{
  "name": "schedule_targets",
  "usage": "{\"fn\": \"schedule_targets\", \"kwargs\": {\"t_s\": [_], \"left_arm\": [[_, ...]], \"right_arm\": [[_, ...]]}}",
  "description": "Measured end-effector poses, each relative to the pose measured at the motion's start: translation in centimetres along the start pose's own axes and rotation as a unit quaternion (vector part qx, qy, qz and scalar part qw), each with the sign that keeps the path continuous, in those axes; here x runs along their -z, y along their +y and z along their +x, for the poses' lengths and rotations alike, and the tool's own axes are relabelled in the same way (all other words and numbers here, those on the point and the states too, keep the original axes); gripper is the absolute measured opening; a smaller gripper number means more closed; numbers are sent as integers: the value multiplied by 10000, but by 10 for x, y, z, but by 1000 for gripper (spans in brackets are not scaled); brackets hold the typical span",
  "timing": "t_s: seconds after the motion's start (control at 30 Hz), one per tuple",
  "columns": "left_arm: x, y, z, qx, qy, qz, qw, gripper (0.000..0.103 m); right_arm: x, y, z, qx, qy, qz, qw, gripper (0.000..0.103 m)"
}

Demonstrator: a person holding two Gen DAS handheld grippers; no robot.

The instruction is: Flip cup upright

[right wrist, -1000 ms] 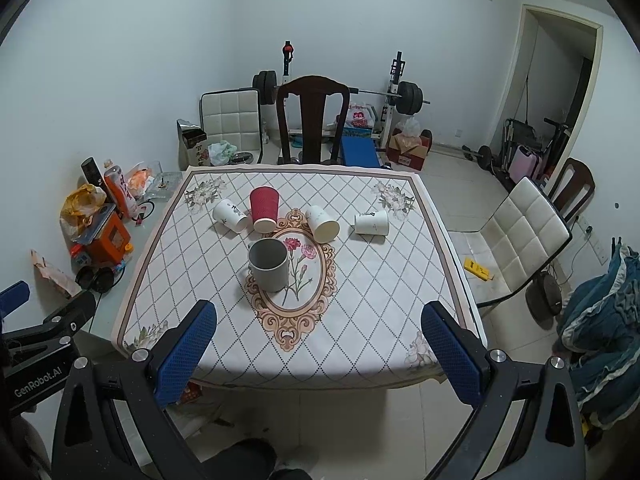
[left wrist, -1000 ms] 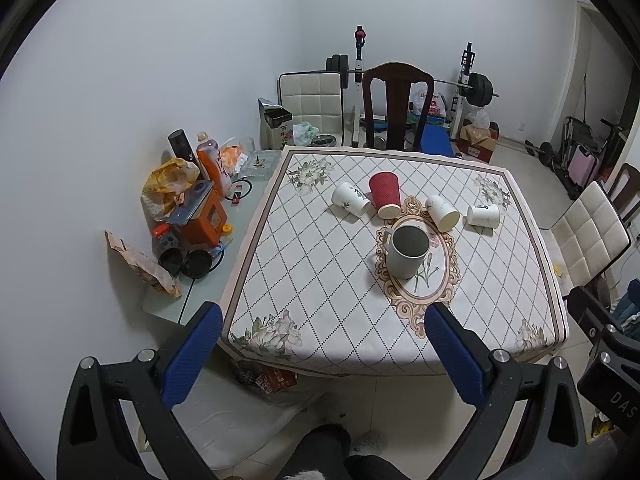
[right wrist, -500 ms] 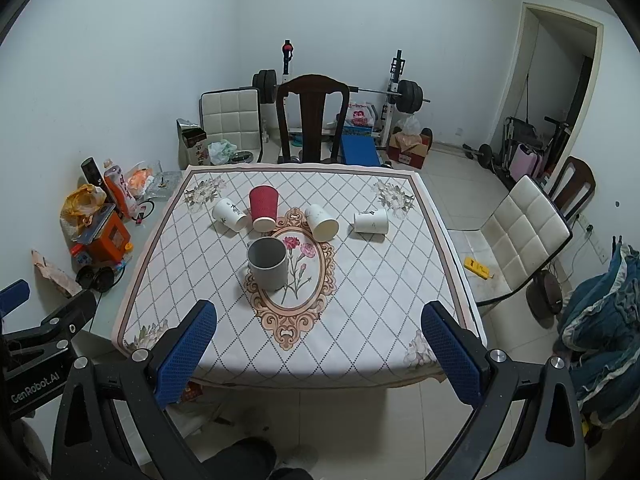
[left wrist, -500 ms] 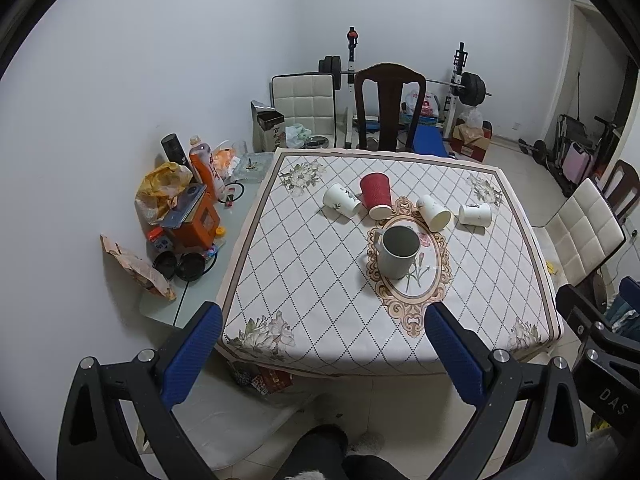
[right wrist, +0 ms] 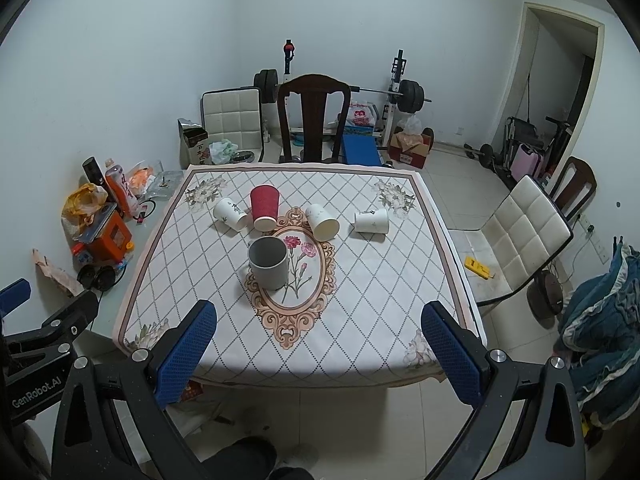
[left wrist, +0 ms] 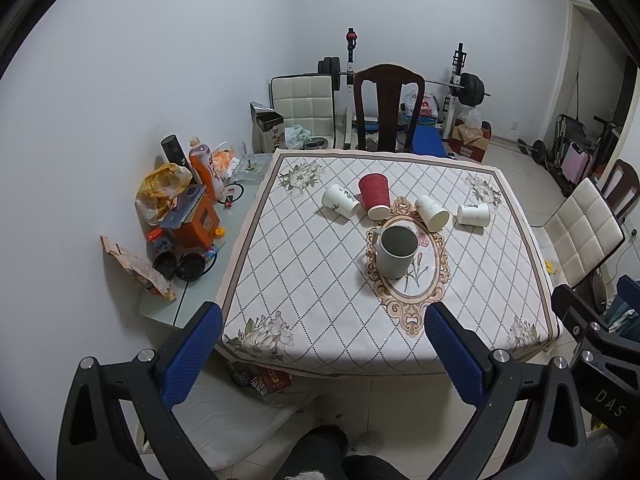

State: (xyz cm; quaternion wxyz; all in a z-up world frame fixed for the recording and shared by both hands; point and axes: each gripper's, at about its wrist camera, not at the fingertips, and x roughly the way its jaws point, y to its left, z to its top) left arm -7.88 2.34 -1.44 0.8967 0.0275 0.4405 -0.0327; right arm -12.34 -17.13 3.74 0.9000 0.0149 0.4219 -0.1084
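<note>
While both my grippers hung short of the table [left wrist: 320,320], my left gripper [left wrist: 324,346] and right gripper [right wrist: 320,344] gaped wide, holding nothing. Mid-frame lay 4 tipped cups, left to right: white cup [right wrist: 231,214], red cup [right wrist: 264,207], 2 more, behind an upright grey mug [right wrist: 268,258].

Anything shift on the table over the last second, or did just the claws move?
Only the left claw moved: its view drew back and tilted slightly, so the table sits a little farther off. Right claw held steady. Both are open, holding nothing. Grey mug, red cup and three white cups: unmoved.
</note>
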Motion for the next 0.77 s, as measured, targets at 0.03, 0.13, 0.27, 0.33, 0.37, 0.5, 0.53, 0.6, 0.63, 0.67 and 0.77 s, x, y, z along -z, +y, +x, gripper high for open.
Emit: {"fn": "schedule_targets", "kwargs": {"t_s": [0.03,0.13,0.27,0.33,0.37,0.5,0.53,0.6,0.63,0.67,0.77], "left_arm": [[0,0,0,5,4,-2,10000,103],[1,-1,-2,-9,-5,-11,10000,103],[1,0,-3,-14,-10,-15,10000,103],[1,-1,-3,-27,-11,-18,10000,103],[2,1,-4,-34,-14,-28,10000,103],[3,1,-4,-33,-25,-27,10000,103],[2,1,-4,-34,-28,-29,10000,103],[3,3,-4,-40,-31,-46,10000,103],[3,4,-4,-34,-34,-50,10000,103],[3,4,-5,-19,-44,-67,10000,103],[2,6,-5,-57,-56,-107,9999,103]], "right_arm": [[0,0,0,2,3,-11,10000,103],[0,0,1,-15,16,-32,10000,103],[1,0,1,-38,8,-70,10000,103],[2,0,0,-49,1,-91,9999,103],[2,1,0,-46,5,-80,10000,103],[3,1,-1,-77,-3,-115,9999,103],[4,1,-1,-77,-3,-117,9999,103],[4,1,-2,-86,-5,-116,9999,103],[4,1,-2,-89,-8,-121,9999,103],[4,1,-2,-88,-12,-123,9999,103],[4,1,-2,-100,-17,-126,9999,103]]}}
